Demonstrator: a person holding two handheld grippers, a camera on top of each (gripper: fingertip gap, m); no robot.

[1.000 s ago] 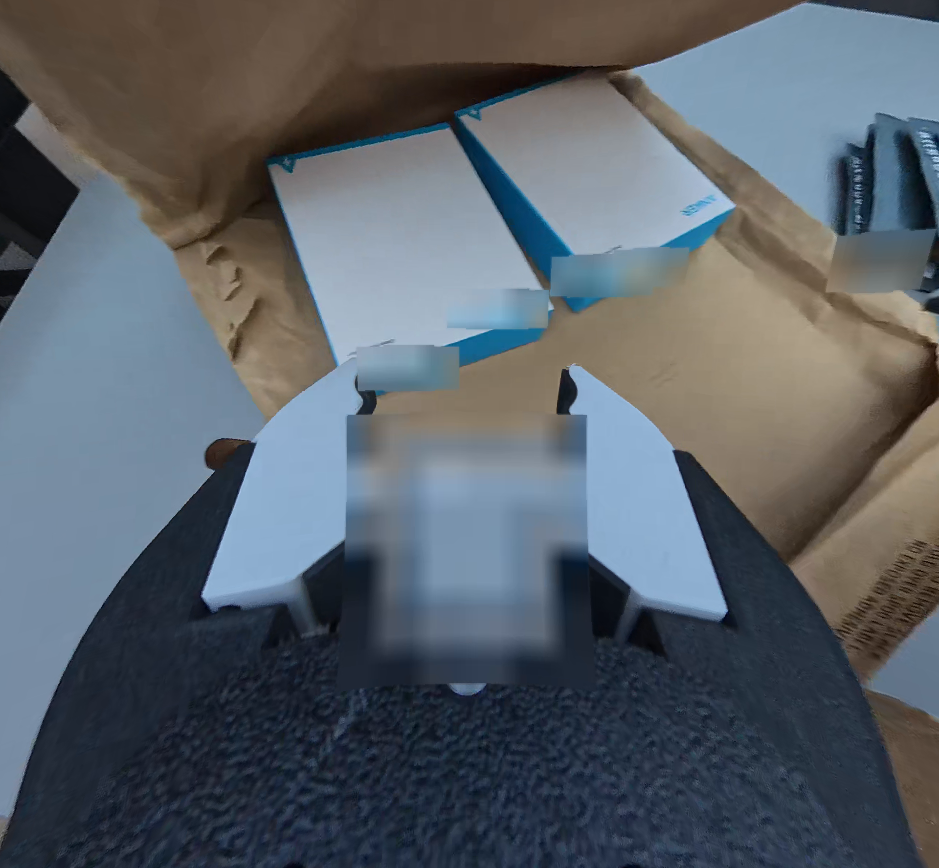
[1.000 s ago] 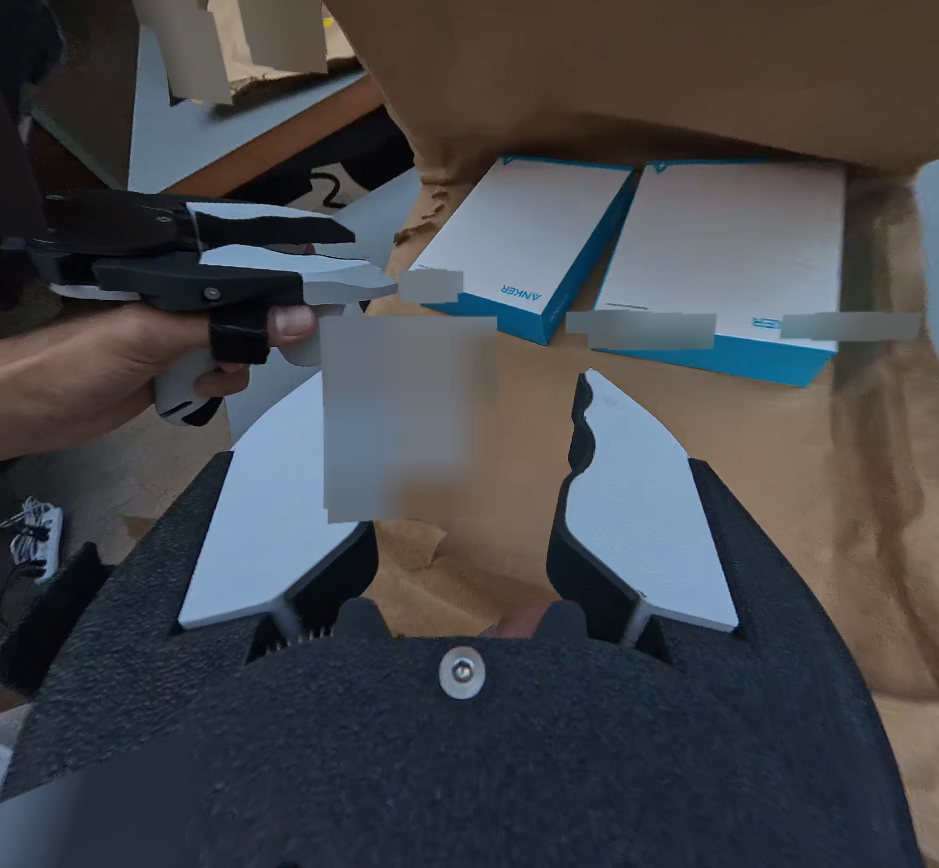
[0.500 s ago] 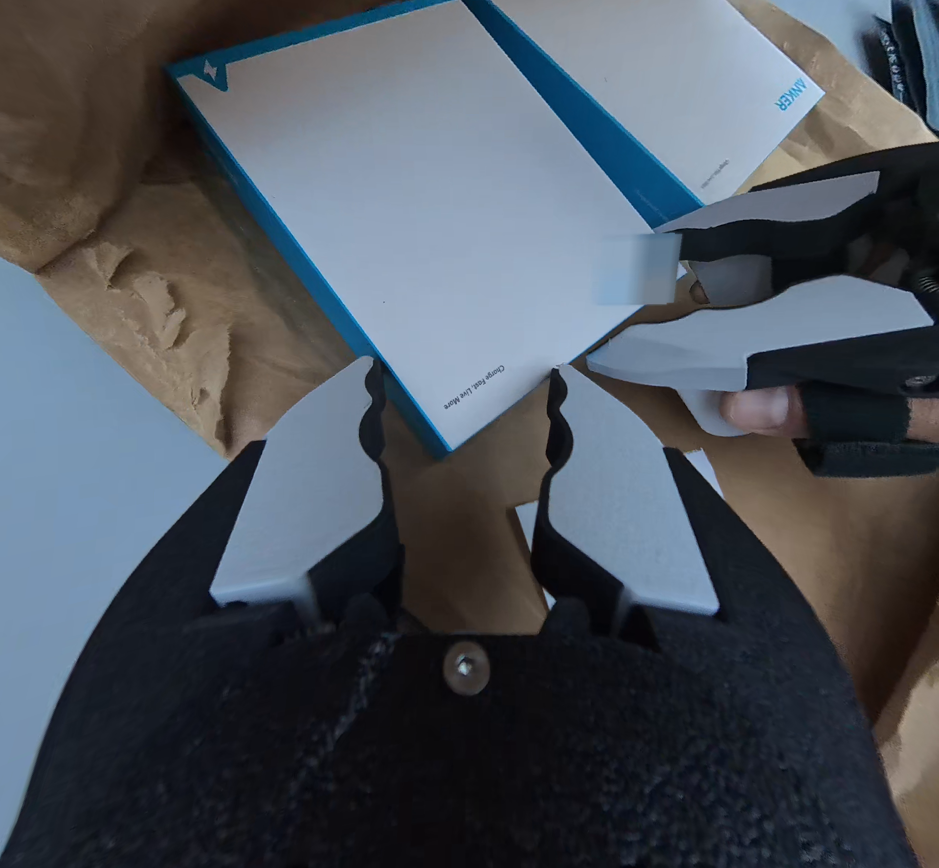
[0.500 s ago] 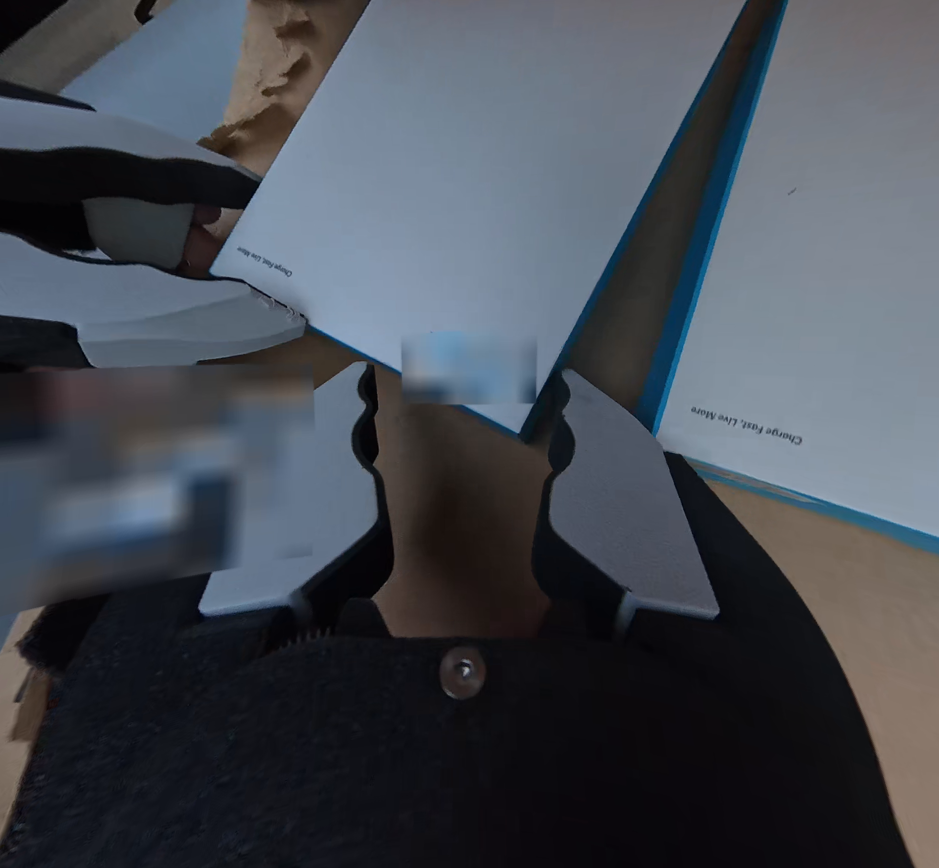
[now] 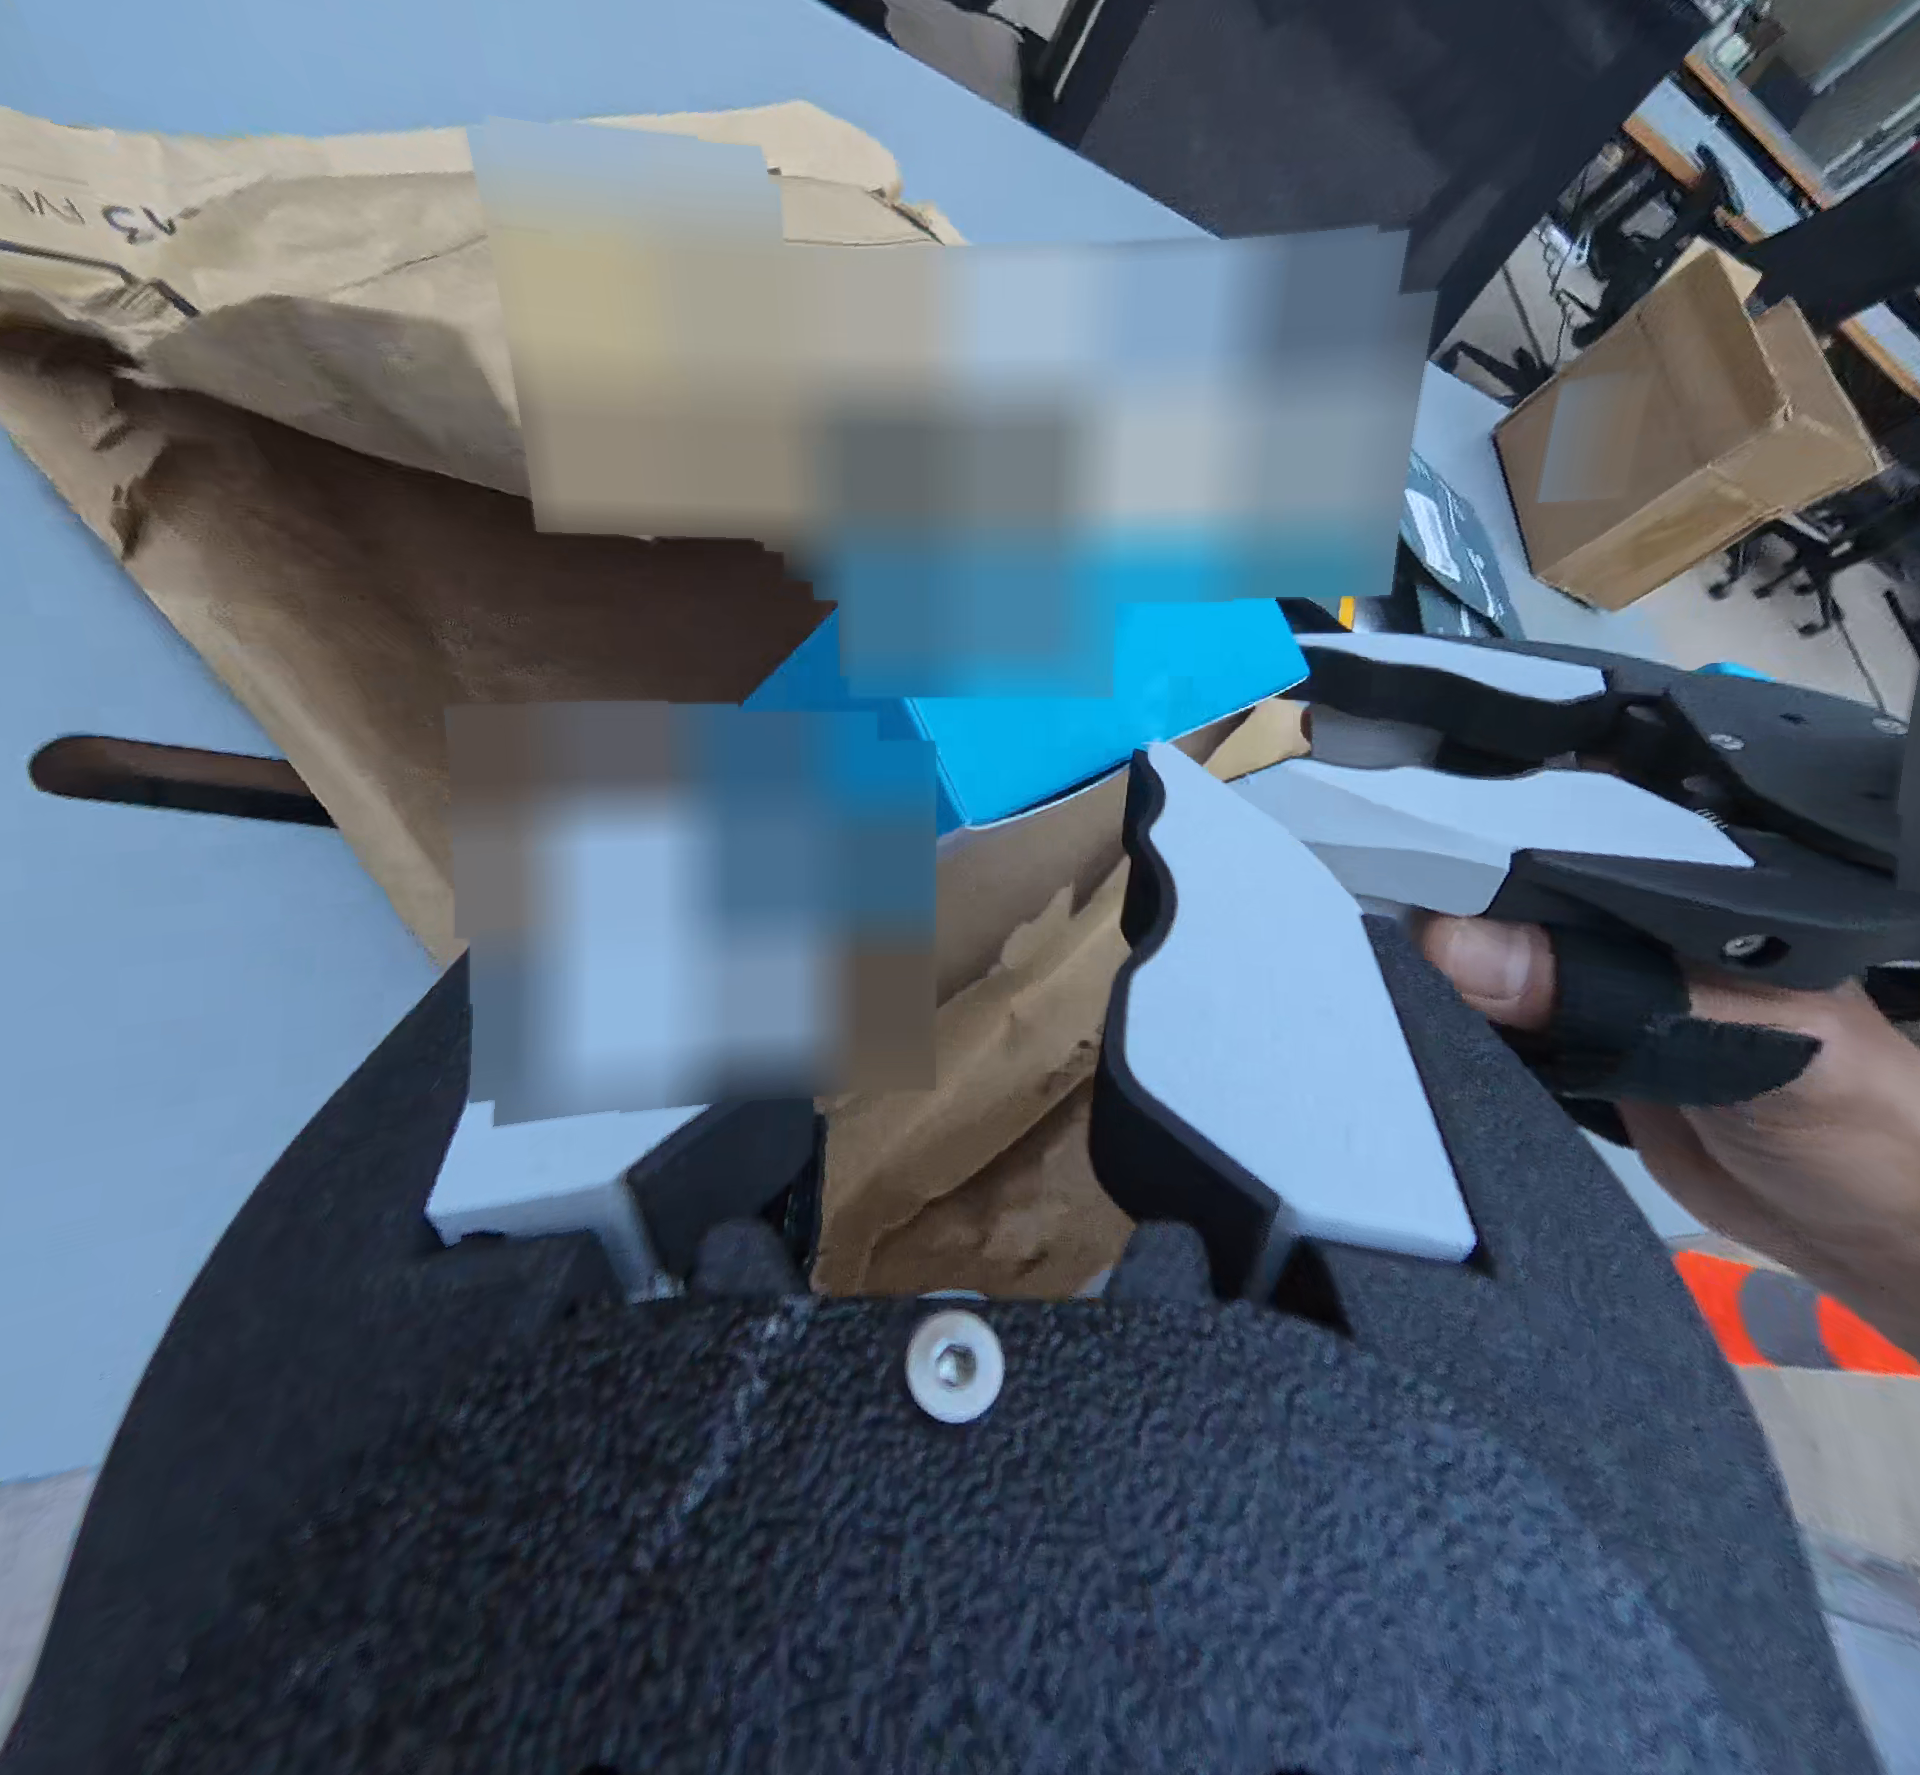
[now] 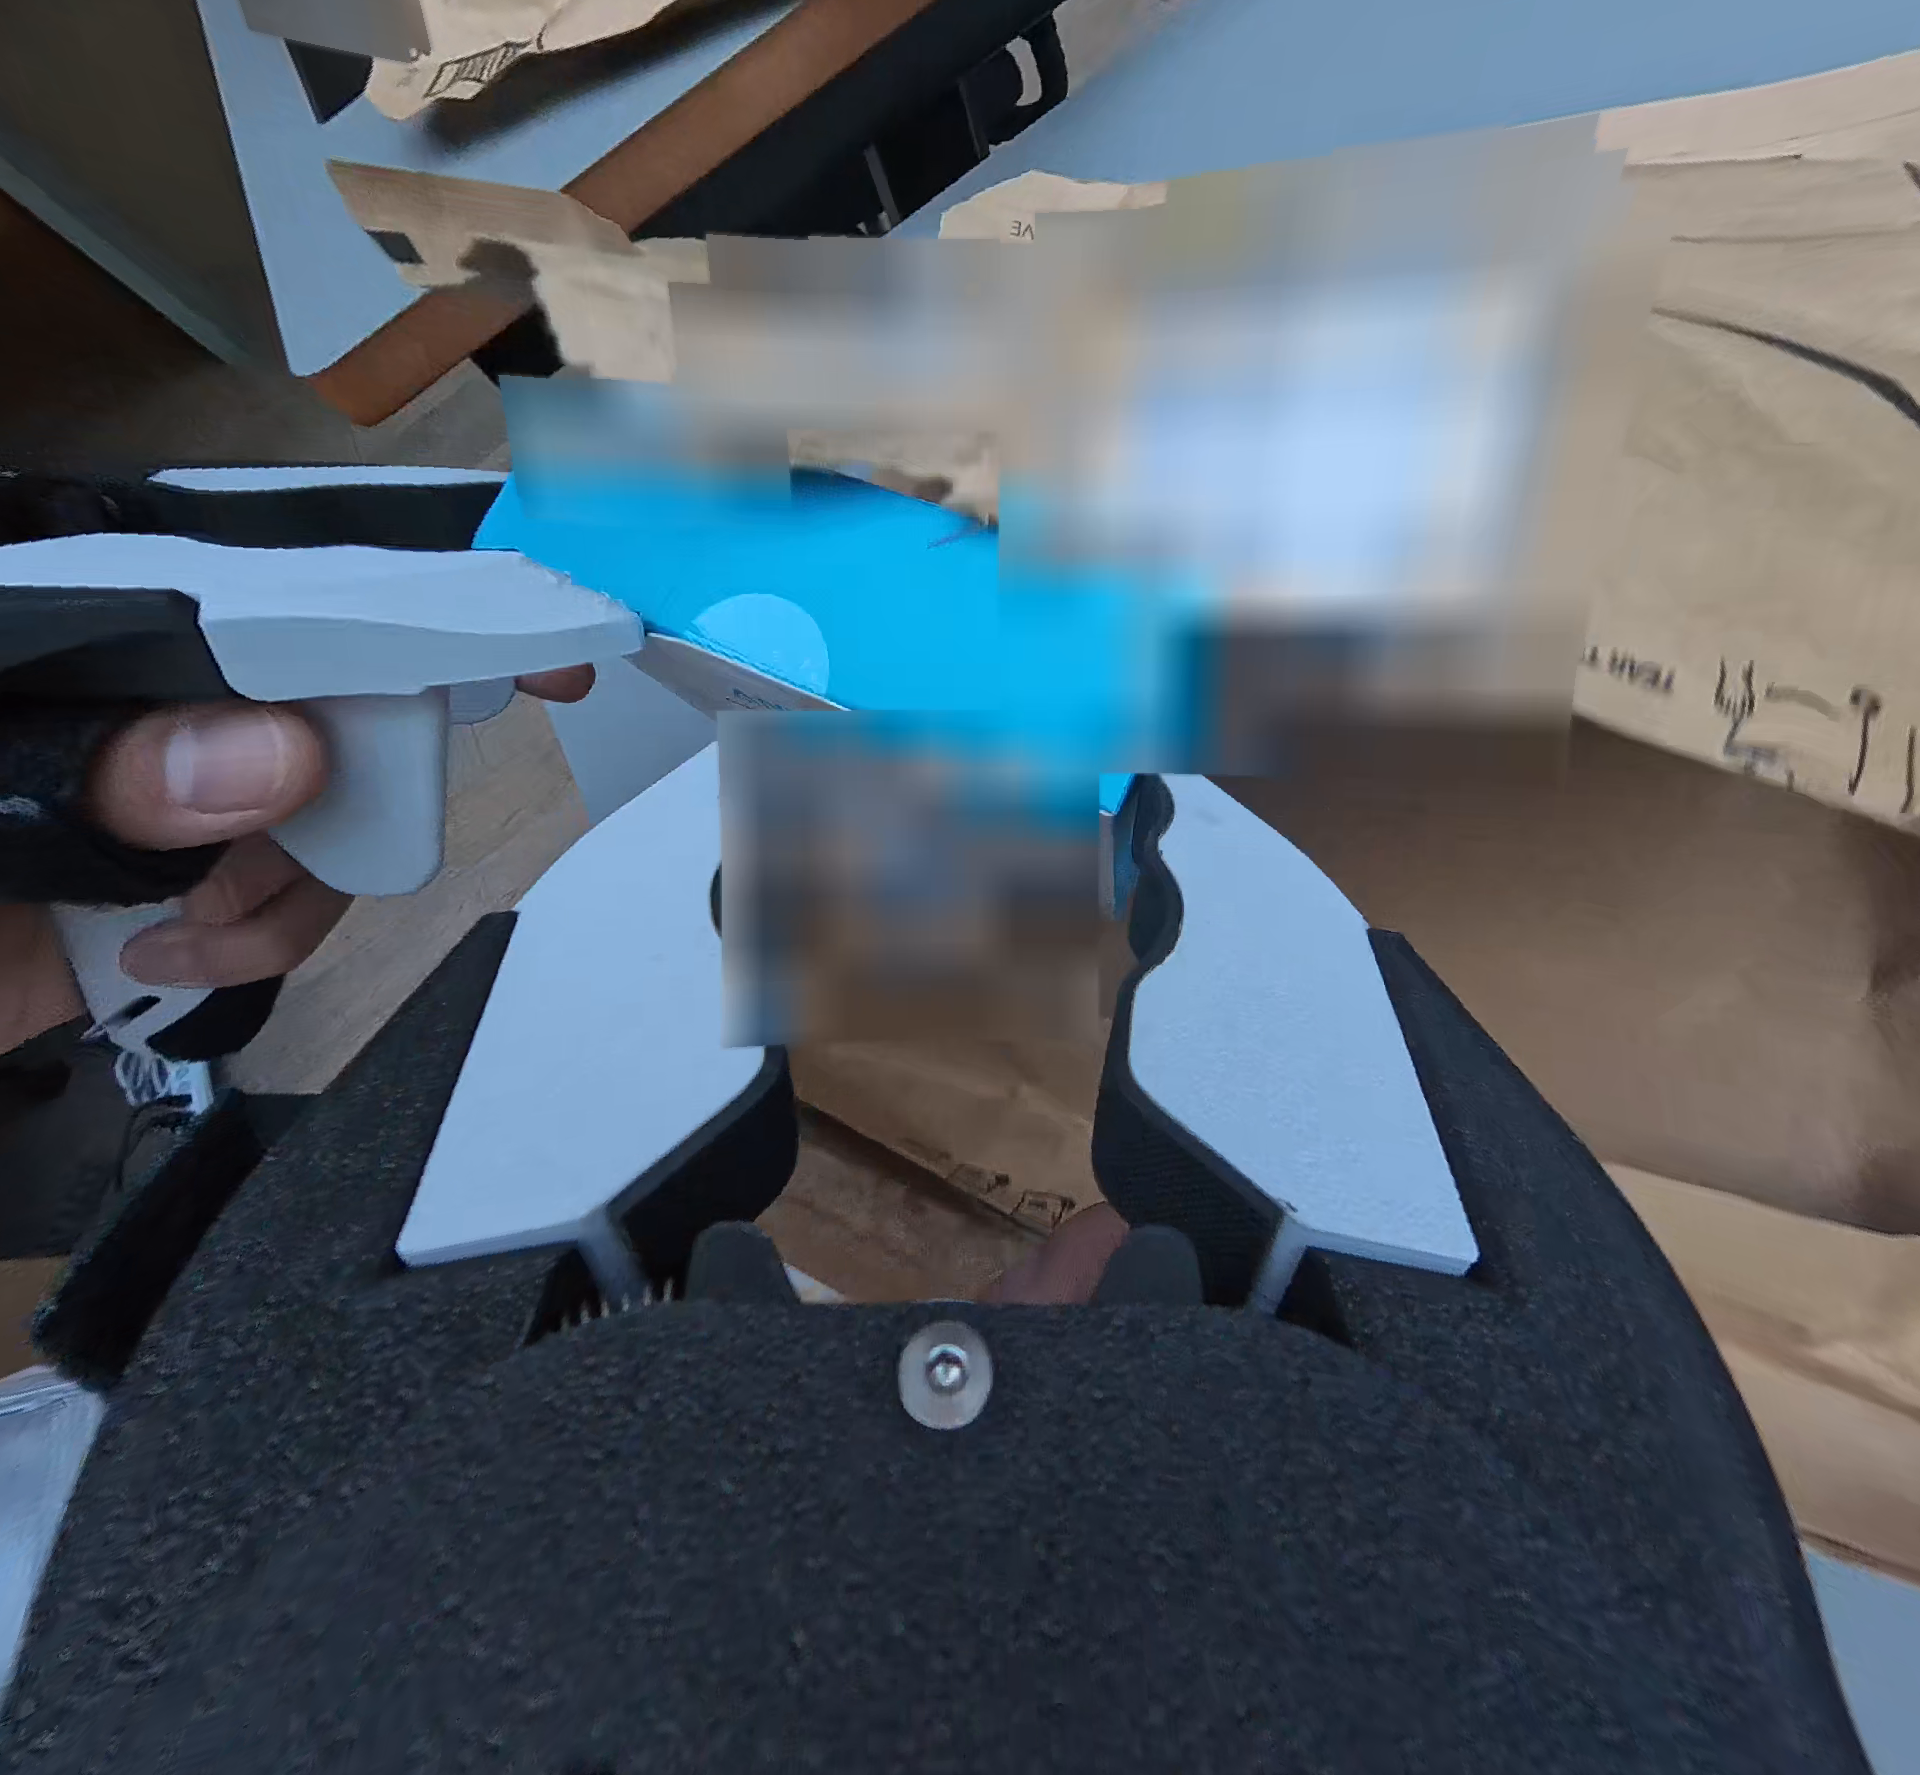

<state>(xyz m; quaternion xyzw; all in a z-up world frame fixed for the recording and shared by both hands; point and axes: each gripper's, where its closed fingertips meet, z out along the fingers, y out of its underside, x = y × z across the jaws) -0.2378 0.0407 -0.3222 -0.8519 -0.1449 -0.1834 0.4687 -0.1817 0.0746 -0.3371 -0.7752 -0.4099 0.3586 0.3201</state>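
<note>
Grippers [image 5: 966,894] [image 6: 935,852] clamping blue box [image 6: 935,624], paper bag [image 5: 343,582]

Bright, cool daylight across both views; glare washes the pale table [image 5: 260,11] at upper left. Deep shadow inside the brown paper bag [image 5: 436,582]. Wide-angle bending at the edges, slight motion softness, mosaic patches mid-frame.

Mosaic patches hide most of the blue box [image 5: 1049,738] and the left hand-held gripper's [image 5: 935,894] left finger

The left gripper [image 5: 1023,884] and right gripper [image 5: 1340,738] grip a blue box [image 5: 1049,749] over a torn brown paper bag [image 5: 343,520].
</note>
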